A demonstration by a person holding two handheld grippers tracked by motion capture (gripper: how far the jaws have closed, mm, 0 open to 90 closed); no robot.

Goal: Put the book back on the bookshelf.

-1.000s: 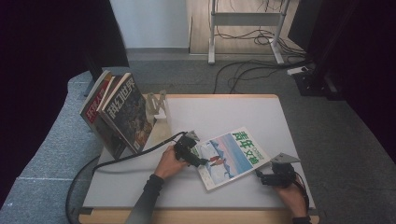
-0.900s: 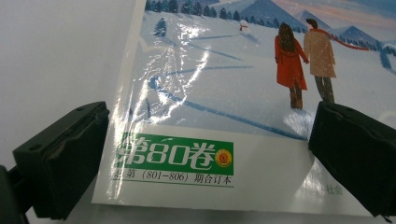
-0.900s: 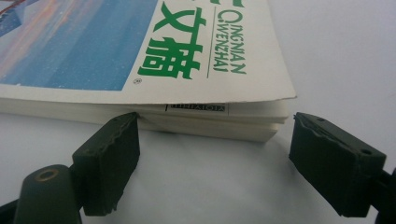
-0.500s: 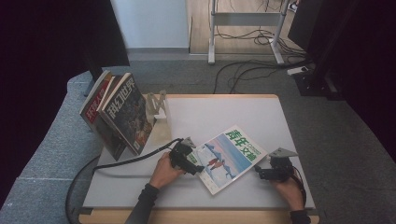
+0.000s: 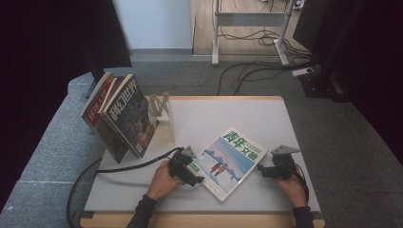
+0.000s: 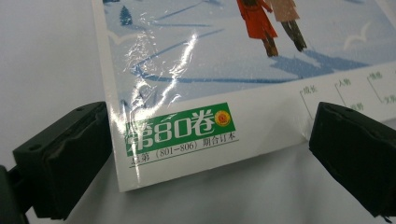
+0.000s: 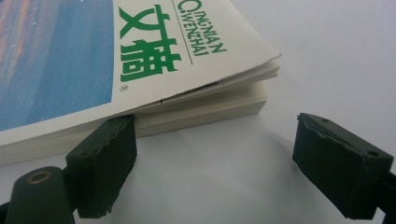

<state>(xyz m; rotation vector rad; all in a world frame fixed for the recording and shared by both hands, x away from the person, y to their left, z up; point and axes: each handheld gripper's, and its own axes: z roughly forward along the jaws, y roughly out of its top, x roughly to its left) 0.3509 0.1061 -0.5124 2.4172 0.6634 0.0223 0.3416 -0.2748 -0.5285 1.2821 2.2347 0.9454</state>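
Note:
A thick magazine (image 5: 233,159) with a blue snowy cover and a green title lies flat on the white table (image 5: 247,116), turned at an angle. My left gripper (image 5: 196,175) stands open at its near left corner. In the left gripper view that corner (image 6: 187,130) lies between the two black jaws, and neither pad presses on it. My right gripper (image 5: 262,169) is open at the magazine's right corner. In the right gripper view the left jaw sits against the page edges (image 7: 201,105) and the right jaw stands apart over bare table; the cover corner is slightly lifted.
Several magazines (image 5: 126,118) lean upright at the table's far left against a pale wooden bookend (image 5: 161,114). A black cable (image 5: 128,167) trails left from the left gripper off the table. The wooden front edge (image 5: 199,221) is close to both hands.
The left gripper has slid along the magazine's left side toward me, to its near corner. The right gripper has moved slightly away from me and in to the right corner.

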